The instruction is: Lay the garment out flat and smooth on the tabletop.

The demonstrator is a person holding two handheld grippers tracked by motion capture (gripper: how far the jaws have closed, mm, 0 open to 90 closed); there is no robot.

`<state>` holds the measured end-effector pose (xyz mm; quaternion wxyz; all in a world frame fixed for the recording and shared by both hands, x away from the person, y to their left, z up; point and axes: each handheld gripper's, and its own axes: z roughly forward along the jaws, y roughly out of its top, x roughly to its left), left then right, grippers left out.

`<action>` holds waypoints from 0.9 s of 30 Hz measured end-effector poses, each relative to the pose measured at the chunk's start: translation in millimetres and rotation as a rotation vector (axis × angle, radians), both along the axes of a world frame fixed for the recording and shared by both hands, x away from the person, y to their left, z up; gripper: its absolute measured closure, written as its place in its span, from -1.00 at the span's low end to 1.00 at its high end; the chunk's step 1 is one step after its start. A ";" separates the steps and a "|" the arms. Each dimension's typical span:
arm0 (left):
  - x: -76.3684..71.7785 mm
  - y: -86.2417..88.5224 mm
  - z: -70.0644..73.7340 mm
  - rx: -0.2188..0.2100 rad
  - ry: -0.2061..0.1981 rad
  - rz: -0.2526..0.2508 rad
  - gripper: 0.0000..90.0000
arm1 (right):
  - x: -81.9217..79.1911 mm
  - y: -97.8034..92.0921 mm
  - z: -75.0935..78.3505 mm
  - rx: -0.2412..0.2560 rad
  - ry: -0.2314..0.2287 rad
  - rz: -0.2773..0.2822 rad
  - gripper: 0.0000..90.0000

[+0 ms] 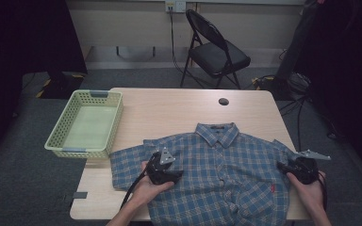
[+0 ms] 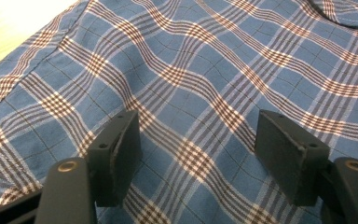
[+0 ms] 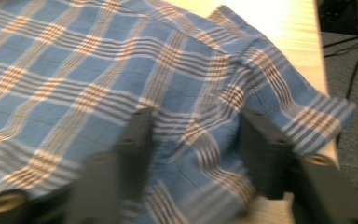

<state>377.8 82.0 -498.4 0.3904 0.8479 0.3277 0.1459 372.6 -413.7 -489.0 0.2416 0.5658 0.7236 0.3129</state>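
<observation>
Two grippers working over a plaid shirt [image 1: 221, 174] lying flat on a wooden table [image 1: 169, 113].
Left gripper [image 2: 196, 140] and right gripper [image 3: 193, 140] are hovering with jaws apart over fabric; green basket [image 1: 86, 123] sitting at left edge, folding chair [image 1: 214, 49] standing behind.

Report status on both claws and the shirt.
Left claw open over plaid shirt. Right claw open at its sleeve. Shirt flat, buttoned, unfolded. Nothing blocking; green basket stands apart.

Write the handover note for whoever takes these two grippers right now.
Left gripper: open, over the plaid shirt near its left sleeve, jaws astride flat cloth.
Right gripper: open at the right sleeve, which lies at the table edge.
Shirt lies spread, buttoned, collar away from the person. Green basket sits at the far left corner.
Done: nothing folded.
Left: probably grasp and fold.
</observation>
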 end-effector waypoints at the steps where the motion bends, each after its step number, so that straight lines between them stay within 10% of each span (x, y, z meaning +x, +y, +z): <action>1: 0.0 0.0 0.0 0.000 0.000 0.000 -0.31 | -0.5 2.2 0.5 -0.003 -0.002 0.011 0.39; 6: 0.2 -0.1 0.0 0.001 0.000 -0.004 -0.33 | -2.6 10.4 4.6 0.000 -0.018 0.031 0.84; 13: 0.4 -0.3 -0.1 0.000 0.001 -0.005 -0.33 | -16.1 27.8 38.0 0.057 -0.156 0.075 0.87; 20: 0.5 -0.3 -0.1 0.001 0.001 -0.005 -0.33 | -36.7 92.6 70.1 0.062 -0.258 0.257 0.88; 27: 0.4 -0.3 -0.1 0.001 0.001 -0.005 -0.33 | -49.3 170.6 64.2 0.037 -0.211 0.503 0.71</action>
